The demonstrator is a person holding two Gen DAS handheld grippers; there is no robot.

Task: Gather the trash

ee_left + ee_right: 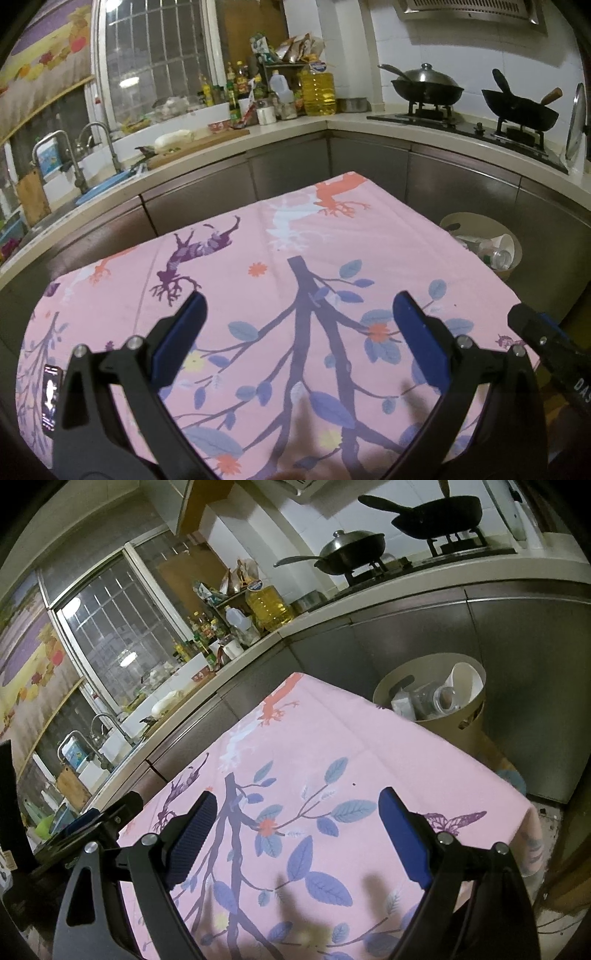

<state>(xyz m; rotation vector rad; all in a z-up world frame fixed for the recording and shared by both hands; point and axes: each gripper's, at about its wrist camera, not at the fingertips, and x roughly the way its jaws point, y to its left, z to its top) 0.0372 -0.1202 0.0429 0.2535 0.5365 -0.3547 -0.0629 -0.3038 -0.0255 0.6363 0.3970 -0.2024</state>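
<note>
Trash [437,698] is sitting in the bin [406,672] beside the table [388,746], both grippers [299,306] [297,805] are hovering empty with fingers apart, so scanning the cloth before stopping seems wise.

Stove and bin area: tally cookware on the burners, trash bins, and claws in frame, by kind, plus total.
Pans on the burners: 2, a lidded pan and an open dark pan
Trash bins: 1, the beige bin beside the table, holding trash
Claws: 2, left claw and right claw, both open and empty
Total: 5
</note>
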